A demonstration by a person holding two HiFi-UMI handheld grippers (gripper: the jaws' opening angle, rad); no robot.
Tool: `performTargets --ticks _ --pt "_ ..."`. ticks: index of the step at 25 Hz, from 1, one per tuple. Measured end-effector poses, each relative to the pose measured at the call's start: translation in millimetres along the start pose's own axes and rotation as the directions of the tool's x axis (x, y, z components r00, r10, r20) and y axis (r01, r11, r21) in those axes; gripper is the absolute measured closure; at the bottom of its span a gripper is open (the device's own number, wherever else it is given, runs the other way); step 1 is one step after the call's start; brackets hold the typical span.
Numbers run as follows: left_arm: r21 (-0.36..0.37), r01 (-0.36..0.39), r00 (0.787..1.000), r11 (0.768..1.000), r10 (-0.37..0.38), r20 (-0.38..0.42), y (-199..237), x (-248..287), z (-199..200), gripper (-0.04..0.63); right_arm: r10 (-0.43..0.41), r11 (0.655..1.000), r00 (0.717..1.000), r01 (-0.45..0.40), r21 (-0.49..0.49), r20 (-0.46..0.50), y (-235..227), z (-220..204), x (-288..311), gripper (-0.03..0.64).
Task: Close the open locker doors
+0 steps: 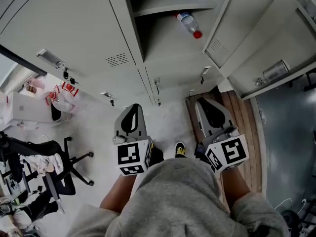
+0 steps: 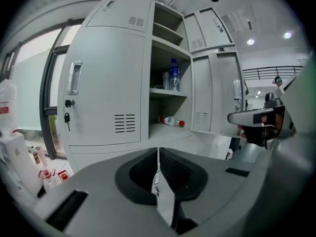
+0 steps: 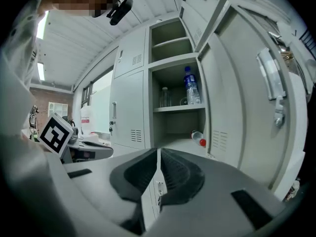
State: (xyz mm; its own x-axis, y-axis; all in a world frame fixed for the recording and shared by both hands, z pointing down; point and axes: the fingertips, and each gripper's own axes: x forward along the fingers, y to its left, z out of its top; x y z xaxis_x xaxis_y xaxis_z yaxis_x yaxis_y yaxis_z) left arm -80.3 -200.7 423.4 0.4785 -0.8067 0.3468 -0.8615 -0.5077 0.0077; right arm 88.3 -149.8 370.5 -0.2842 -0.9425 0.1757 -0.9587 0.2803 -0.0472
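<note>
A bank of grey lockers (image 1: 74, 28) stands in front of me. Its middle column is open, with two doors swung out to the right: an upper door (image 1: 247, 14) and a lower door (image 1: 276, 58), also in the right gripper view as lower door (image 3: 247, 93). On the open shelves a blue-labelled bottle (image 3: 190, 86) stands upright and a red-capped bottle (image 1: 189, 24) lies on its side. My left gripper (image 1: 131, 113) and right gripper (image 1: 210, 107) hover side by side short of the lockers. Both are shut and hold nothing.
A closed door on the left has keys hanging in its lock (image 2: 66, 117). A black office chair (image 1: 64, 167) and bags and boxes (image 1: 61, 95) stand at the left by a window. The person's shoe (image 1: 180, 149) shows between the grippers, beside a wooden floor strip (image 1: 242, 127).
</note>
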Motion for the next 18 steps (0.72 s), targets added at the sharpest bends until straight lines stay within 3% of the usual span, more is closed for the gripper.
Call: performTargets --ticks 5,12,18 --pt "0.039 0.006 1.0 0.999 -0.007 0.003 -48 -6 6 0.584 -0.006 1.0 1.0 0.005 0.013 0.023 -29 7 -36 0.575" --pt "0.001 0.008 0.999 1.0 -0.008 -0.054 -91 -7 0 0.583 -0.016 1.0 0.998 0.017 -0.012 0.053 -64 18 -77 0.575" --pt "0.007 0.001 0.999 1.0 -0.001 -0.045 -113 -7 10 0.583 -0.018 0.999 0.993 0.021 -0.029 0.117 -91 48 -106 0.575"
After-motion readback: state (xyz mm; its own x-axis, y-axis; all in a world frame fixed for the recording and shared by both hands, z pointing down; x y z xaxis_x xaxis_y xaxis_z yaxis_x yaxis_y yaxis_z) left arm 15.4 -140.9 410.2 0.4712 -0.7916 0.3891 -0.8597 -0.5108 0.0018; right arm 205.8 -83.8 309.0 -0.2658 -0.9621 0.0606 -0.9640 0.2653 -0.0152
